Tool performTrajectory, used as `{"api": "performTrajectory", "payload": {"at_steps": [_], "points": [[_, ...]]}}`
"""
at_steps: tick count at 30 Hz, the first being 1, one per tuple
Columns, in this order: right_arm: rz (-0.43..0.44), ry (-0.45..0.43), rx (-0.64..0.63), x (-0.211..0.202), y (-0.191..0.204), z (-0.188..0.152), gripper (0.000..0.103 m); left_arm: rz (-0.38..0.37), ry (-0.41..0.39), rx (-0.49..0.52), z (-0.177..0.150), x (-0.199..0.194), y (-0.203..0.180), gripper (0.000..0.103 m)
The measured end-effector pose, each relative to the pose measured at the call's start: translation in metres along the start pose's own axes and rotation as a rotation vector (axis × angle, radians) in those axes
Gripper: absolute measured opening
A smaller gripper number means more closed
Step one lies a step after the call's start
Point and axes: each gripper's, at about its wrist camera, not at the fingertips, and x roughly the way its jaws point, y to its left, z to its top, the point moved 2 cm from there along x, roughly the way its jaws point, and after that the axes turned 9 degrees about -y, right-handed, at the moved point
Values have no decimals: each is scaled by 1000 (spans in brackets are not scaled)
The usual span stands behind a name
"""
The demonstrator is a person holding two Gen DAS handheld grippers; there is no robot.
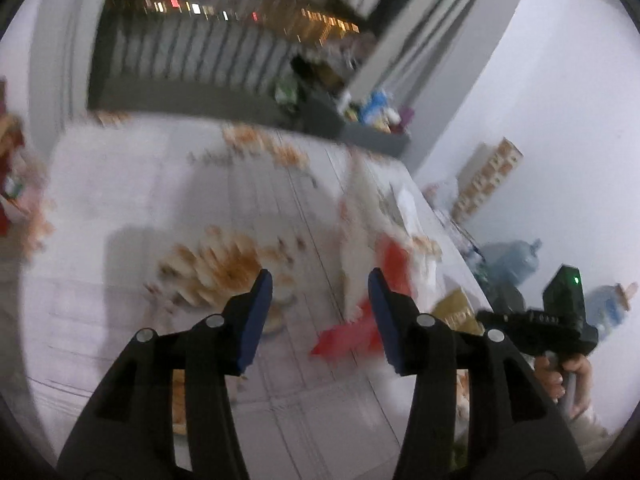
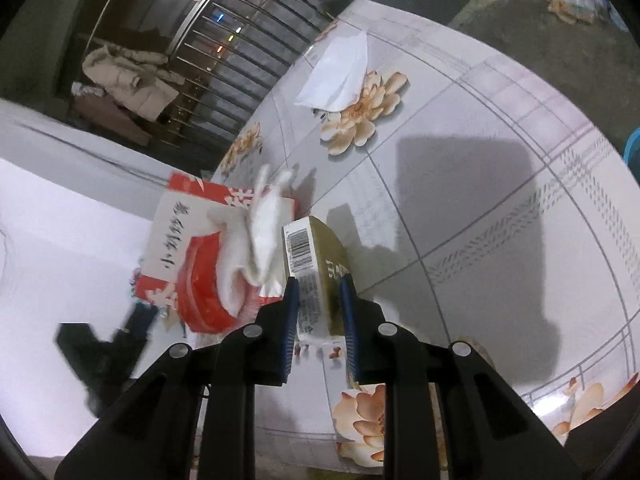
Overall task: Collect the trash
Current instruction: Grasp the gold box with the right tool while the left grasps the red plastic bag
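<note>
The right gripper [image 2: 319, 312] is pinching a small olive-green carton [image 2: 316, 276] between its blue pads, the barcoded end pointing away from the wrist and the near end sitting deep between the jaws, so this piece of trash is lying squarely in the claw rather than at its tips. The risk here is the tissue box [image 2: 192, 248] standing just beside the carton on its left: a white tissue [image 2: 260, 232] is sticking up out of it and leaning against the carton's top, so a careless lift could be dragging that tissue along or knocking the box off the table [image 2: 500, 220] edge it is crowding. The thin card may also be buckling under the squeeze and slipping. The left gripper [image 1: 320, 312] is hanging with its jaws spread apart and nothing between them, above the flowered tablecloth; its view is badly smeared, so the red and white shapes just beyond its right finger are probably that same tissue box, though I cannot be sure. The person's right hand [image 1: 568, 376] is showing at that view's right edge. Farther across the table, well apart from both claws, a crumpled white paper [image 2: 340, 76] is lying beside a printed flower, apparently still waiting to be collected.
</note>
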Motion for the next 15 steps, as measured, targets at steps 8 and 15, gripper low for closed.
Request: {"api": "performTrajectory", "payload": {"at_steps": [8,15], "points": [[-96,-35,-94,-7,3,0,24,-266,-56,295,4,-17,-104,47],[-139,-36,-137,-8,6,-2,36,-60,33,636,-49,40,-147,47]]}}
